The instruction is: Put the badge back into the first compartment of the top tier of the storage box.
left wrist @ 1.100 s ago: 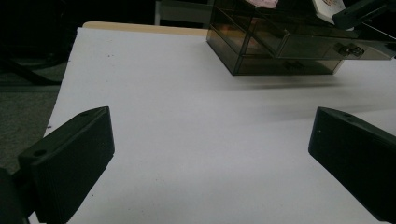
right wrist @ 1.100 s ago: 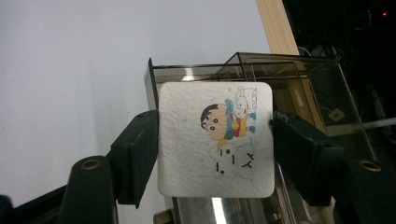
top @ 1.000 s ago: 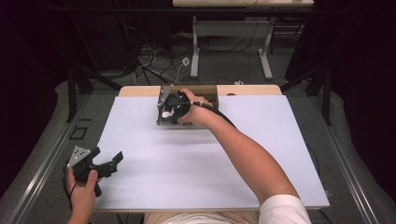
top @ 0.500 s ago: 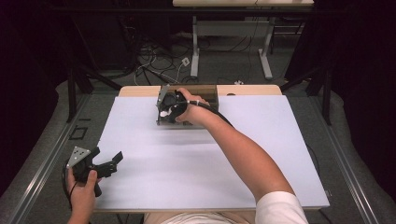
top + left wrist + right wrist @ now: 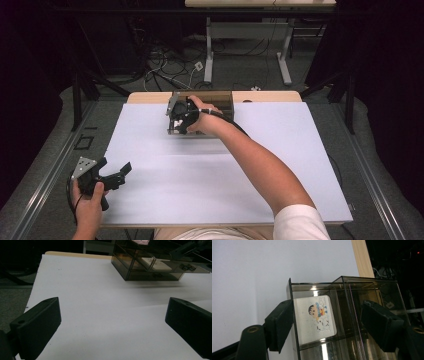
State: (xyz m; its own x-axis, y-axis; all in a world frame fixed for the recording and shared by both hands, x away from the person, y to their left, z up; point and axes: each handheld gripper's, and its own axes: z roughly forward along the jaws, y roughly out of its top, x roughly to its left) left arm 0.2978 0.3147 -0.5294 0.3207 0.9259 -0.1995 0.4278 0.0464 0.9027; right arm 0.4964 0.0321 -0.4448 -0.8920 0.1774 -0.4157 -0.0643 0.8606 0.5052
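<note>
**Smoked box straddled at the far edge of the worktop**

Dark surroundings, trailing cables on the floor and the legs of another table are seen beyond a white-covered worktop with a pale wooden strip along its far edge.

At the near left corner, the left gripper is held just above the white sheet by the person's left hand. Its jaws are spread wide apart with nothing between them, and it is well apart from everything else.

At the far middle, a smoke-tinted transparent plastic box with inner compartments sits on the worktop, touching the wooden strip. A white square card printed with a cartoon figure is seen lying inside one compartment, and a pink item shows in another, too small to identify.

The right gripper is reached in over the box. Its jaws stand apart, one outside a thin box wall and the other farther right over the compartments; no clamping is shown.

The box is judged light, rigid and slick-walled, likely to slide if pushed. A thin wall edge would best be pinched squarely, or the flat card taken by its edge.
</note>
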